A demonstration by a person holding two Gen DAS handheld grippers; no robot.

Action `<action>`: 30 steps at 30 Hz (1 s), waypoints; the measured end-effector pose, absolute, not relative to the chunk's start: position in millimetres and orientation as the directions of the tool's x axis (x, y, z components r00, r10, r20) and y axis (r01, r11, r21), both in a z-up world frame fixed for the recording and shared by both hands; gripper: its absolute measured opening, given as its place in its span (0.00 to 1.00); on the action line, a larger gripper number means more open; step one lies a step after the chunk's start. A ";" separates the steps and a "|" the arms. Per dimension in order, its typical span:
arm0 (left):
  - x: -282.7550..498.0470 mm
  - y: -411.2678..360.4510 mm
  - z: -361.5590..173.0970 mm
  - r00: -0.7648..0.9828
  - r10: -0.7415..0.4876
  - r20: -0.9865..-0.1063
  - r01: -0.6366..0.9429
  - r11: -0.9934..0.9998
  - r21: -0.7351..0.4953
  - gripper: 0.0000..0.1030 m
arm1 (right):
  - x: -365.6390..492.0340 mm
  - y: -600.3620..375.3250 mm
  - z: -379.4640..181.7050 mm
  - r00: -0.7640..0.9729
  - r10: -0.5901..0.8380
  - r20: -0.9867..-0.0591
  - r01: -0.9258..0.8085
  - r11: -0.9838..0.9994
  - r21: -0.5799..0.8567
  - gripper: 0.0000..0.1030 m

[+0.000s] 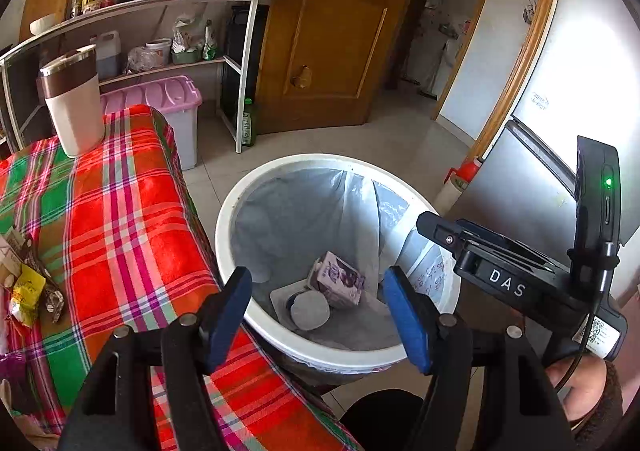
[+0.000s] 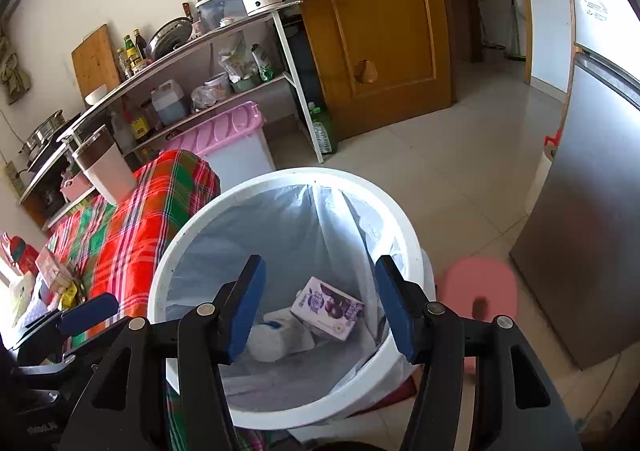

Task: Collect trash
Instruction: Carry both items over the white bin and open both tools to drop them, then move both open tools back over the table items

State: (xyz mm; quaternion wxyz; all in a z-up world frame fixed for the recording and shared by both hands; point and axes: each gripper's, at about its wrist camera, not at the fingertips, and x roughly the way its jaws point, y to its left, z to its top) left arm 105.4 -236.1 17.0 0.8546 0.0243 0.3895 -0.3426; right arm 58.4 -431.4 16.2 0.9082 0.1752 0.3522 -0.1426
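Observation:
A white trash bin (image 1: pixel 224 211) (image 2: pixel 160 291) with a clear liner stands on the floor against the plaid-covered table (image 1: pixel 120 231) (image 2: pixel 120 235). At its bottom lie a purple carton (image 1: pixel 340 283) (image 2: pixel 328 309) and a white tub (image 1: pixel 310 309) (image 2: pixel 276 339). My left gripper (image 1: pixel 317 279) hovers over the bin's near rim, open, with nothing between its blue pads. My right gripper (image 2: pixel 320 263) hangs over the bin mouth, also open and holding nothing. Snack wrappers (image 1: pixel 28 291) (image 2: pixel 60 279) lie on the table's left side.
A tall tumbler (image 1: pixel 74 103) (image 2: pixel 106 167) stands at the table's far corner. Right of the bin are a pink stool (image 2: pixel 480 291) and a grey fridge (image 2: pixel 592 211). Behind are a pink-lidded box (image 1: pixel 160 95), a loaded shelf rack (image 1: pixel 160 3) and a wooden door (image 1: pixel 332 31).

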 end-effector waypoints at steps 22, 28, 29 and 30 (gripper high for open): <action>57.2 -11.7 43.7 0.735 -0.284 -0.616 0.233 0.959 -0.164 0.73 | 63.2 -267.9 29.5 0.749 0.247 -0.615 -0.064 0.951 0.303 0.56; 56.0 39.7 30.0 0.742 -0.203 -0.639 0.118 0.978 -0.174 0.73 | 69.8 -211.8 23.8 0.693 0.379 -0.613 -0.240 0.923 0.300 0.56; 55.5 46.5 27.3 0.742 -0.194 -0.642 0.103 0.979 -0.177 0.73 | 70.6 -203.2 22.5 0.680 0.399 -0.615 -0.267 0.916 0.300 0.56; 55.8 52.2 24.7 0.741 -0.186 -0.645 0.092 0.980 -0.177 0.73 | 73.0 -196.2 20.9 0.664 0.418 -0.620 -0.291 0.908 0.300 0.56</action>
